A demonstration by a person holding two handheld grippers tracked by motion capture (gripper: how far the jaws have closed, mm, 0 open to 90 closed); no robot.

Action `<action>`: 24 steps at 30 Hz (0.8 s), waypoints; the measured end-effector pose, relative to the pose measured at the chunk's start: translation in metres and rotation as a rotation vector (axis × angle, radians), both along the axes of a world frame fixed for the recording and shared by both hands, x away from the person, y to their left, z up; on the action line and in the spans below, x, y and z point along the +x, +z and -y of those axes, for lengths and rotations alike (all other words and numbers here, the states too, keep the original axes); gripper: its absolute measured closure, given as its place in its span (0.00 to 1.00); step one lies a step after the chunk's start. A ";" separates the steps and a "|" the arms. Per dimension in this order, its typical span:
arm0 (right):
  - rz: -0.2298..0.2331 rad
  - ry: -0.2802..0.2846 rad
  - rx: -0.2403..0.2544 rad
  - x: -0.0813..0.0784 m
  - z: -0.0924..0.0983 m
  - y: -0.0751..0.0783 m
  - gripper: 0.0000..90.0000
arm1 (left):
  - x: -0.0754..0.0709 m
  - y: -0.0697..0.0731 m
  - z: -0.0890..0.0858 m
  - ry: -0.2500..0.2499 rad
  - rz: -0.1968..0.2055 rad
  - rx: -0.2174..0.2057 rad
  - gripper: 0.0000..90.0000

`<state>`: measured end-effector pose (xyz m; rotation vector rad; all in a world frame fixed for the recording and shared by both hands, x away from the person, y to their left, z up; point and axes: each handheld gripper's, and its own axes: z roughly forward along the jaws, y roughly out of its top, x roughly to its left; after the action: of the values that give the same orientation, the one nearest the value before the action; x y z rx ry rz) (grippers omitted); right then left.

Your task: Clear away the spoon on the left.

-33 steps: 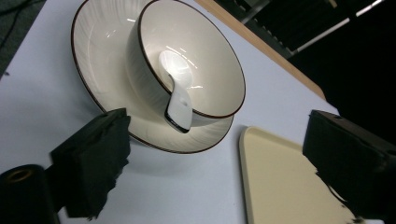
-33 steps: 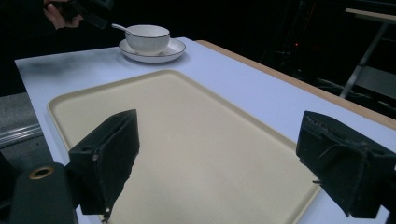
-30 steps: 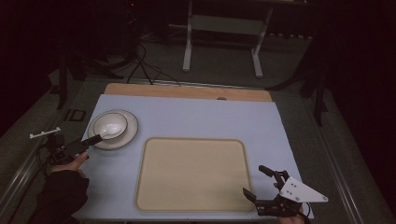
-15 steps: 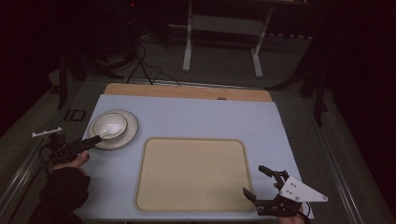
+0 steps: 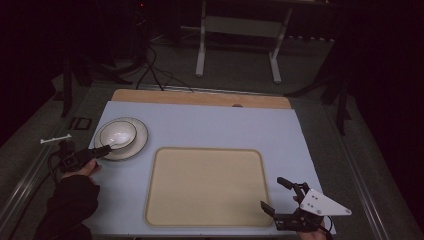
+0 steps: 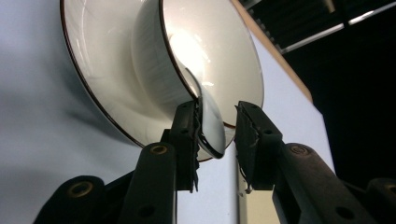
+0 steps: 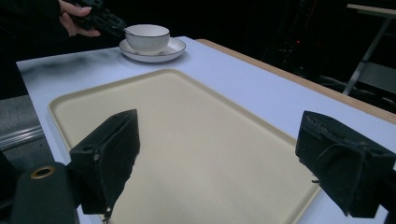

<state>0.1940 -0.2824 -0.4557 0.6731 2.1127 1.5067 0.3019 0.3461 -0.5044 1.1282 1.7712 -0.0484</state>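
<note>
Left hand-held gripper (image 6: 215, 128): jaws slightly apart around a spoon (image 6: 208, 119) handle; one jaw touches it, gap on other side.
Spoon: rests in bowl (image 6: 187, 51), handle over rim.
Bowl: sits on saucer (image 5: 138, 139), table (image 5: 210, 122) far-left.
Right hand-held gripper (image 7: 215, 154): jaws wide apart, empty, at near-right table corner.
Tray (image 5: 205, 185): beige, centre of table, empty.

Bowl (image 5: 116, 133) on saucer (image 5: 136, 145), beside tray (image 5: 206, 185).

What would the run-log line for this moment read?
left gripper: open around spoon handle at bowl on saucer | right gripper: open, empty, over tray | table
</note>
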 end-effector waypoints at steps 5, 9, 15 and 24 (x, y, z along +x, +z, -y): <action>0.000 0.001 -0.003 0.000 0.000 0.000 0.15 | 0.001 0.001 0.002 -0.012 -0.005 0.005 0.88; 0.000 -0.001 -0.003 0.000 0.000 0.000 0.15 | 0.001 0.002 0.003 -0.034 -0.002 0.027 0.93; 0.003 -0.001 -0.004 0.000 0.000 0.000 0.15 | 0.002 0.007 0.007 -0.052 -0.008 0.082 0.94; -0.002 -0.003 0.001 0.000 0.001 0.000 0.15 | 0.001 0.014 0.011 -0.068 -0.001 0.136 0.95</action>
<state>0.1939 -0.2832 -0.4557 0.6779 2.1112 1.5064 0.3032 0.3353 -0.4903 1.2854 1.7578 0.0310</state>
